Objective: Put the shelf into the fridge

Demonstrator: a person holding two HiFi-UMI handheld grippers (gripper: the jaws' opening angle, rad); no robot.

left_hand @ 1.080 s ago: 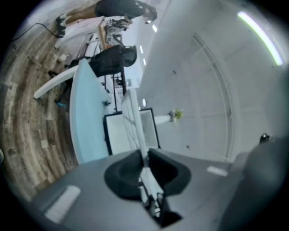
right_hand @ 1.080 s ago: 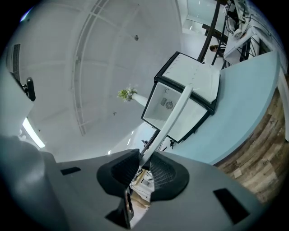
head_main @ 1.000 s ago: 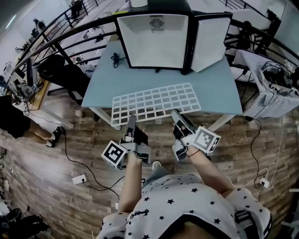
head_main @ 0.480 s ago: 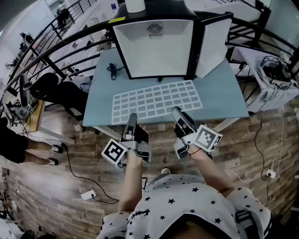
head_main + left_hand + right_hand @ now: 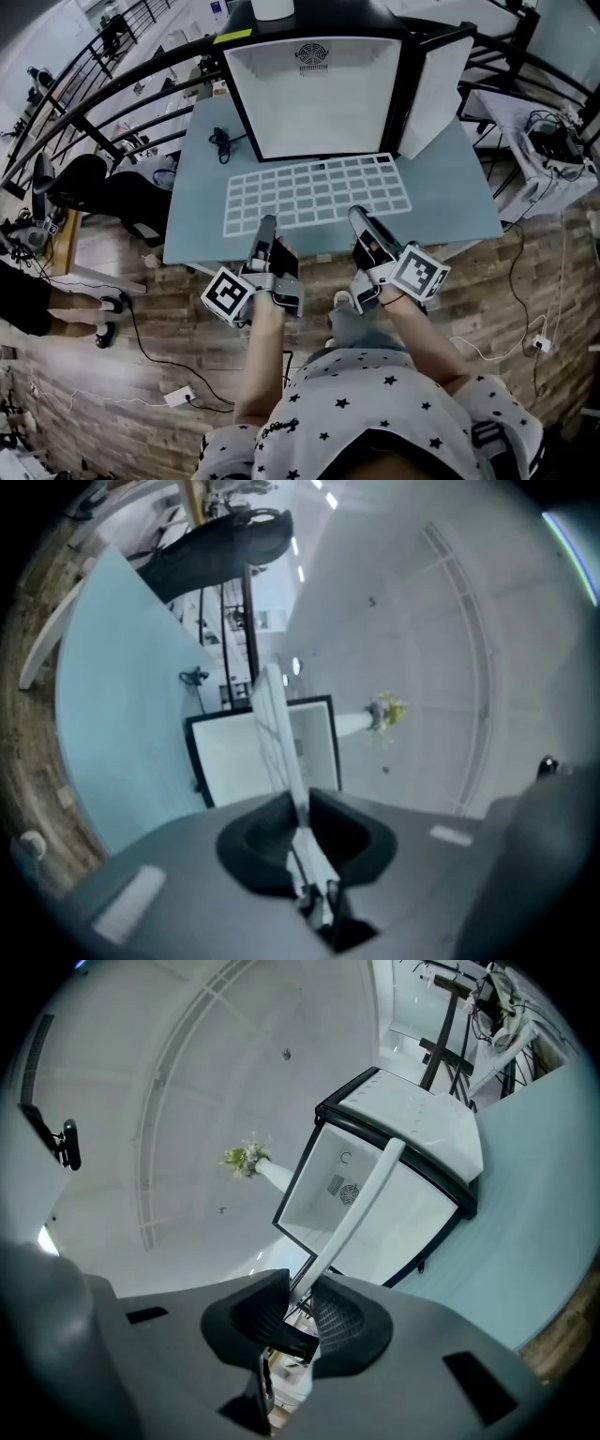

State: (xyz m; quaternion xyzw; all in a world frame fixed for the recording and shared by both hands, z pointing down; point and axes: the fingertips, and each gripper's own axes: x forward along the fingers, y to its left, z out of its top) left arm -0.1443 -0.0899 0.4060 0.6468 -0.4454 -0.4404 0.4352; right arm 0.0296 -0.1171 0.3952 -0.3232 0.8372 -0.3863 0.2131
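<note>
A white wire grid shelf (image 5: 317,194) is held level above the pale blue table (image 5: 192,211), its far edge near the mouth of the small fridge (image 5: 314,94). The fridge stands open, white inside, with its door (image 5: 433,86) swung to the right. My left gripper (image 5: 266,228) is shut on the shelf's near edge at the left, my right gripper (image 5: 359,217) on the near edge at the right. In the left gripper view the shelf (image 5: 279,735) runs edge-on from the jaws toward the fridge (image 5: 230,752). The right gripper view shows the shelf (image 5: 358,1207) the same way, before the fridge (image 5: 394,1204).
A black cable (image 5: 221,142) lies on the table left of the fridge. A black railing (image 5: 112,89) curves behind the table. A cluttered desk (image 5: 548,141) stands at the right. A person's legs (image 5: 103,305) are at the left on the wooden floor, where cables trail.
The shelf has come up off the table's front edge and moved toward the fridge, with both grippers still holding it. The view has shifted forward, so the fridge looms larger.
</note>
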